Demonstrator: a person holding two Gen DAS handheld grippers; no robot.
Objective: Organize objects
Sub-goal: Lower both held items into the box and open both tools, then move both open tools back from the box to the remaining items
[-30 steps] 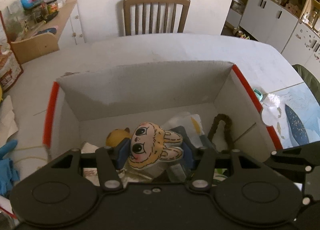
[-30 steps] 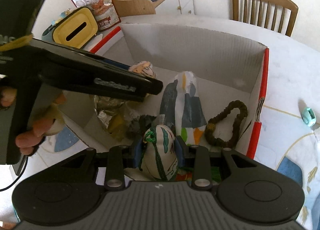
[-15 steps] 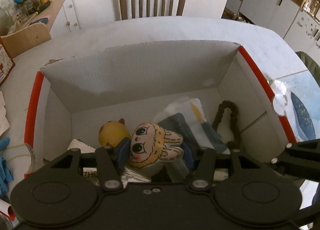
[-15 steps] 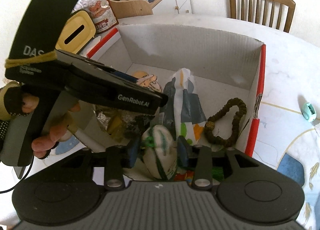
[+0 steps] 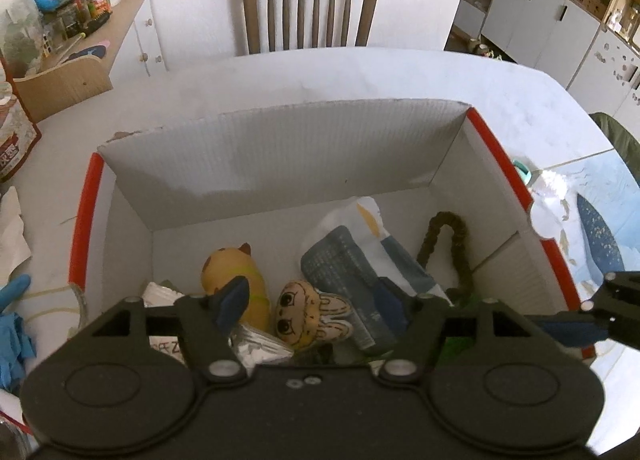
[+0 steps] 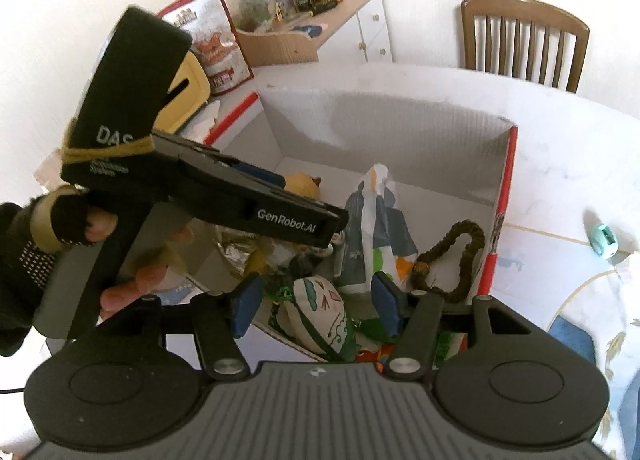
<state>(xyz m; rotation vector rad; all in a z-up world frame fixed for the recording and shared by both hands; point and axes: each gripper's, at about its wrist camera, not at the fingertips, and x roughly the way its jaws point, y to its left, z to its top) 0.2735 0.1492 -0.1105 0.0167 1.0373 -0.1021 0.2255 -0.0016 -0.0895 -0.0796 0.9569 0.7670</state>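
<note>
A white cardboard box with red rims (image 5: 86, 220) holds the toys. My left gripper (image 5: 312, 300) hangs open above it. The bunny plush (image 5: 308, 318) lies loose in the box between the blue pads, beside a yellow plush (image 5: 230, 272) and a blue-white pouch (image 5: 360, 260). My right gripper (image 6: 316, 302) is open too. The white-and-green embroidered toy (image 6: 320, 316) rests in the box's near corner below it, free of the pads. A brown bead loop (image 6: 460, 256) lies by the right wall. A gloved hand (image 6: 72, 220) holds the left gripper (image 6: 320, 220) over the box.
A wooden chair (image 5: 310, 12) stands behind the white table (image 5: 280, 76). To the left of the box are a yellow case (image 6: 188, 96), a snack bag (image 6: 216, 48) and a blue glove (image 5: 12, 324). A small teal object (image 6: 604, 244) lies to the right of it.
Both grippers have opened. The bunny plush dropped from the left one and the white-and-green toy from the right one; both now lie in the box.
</note>
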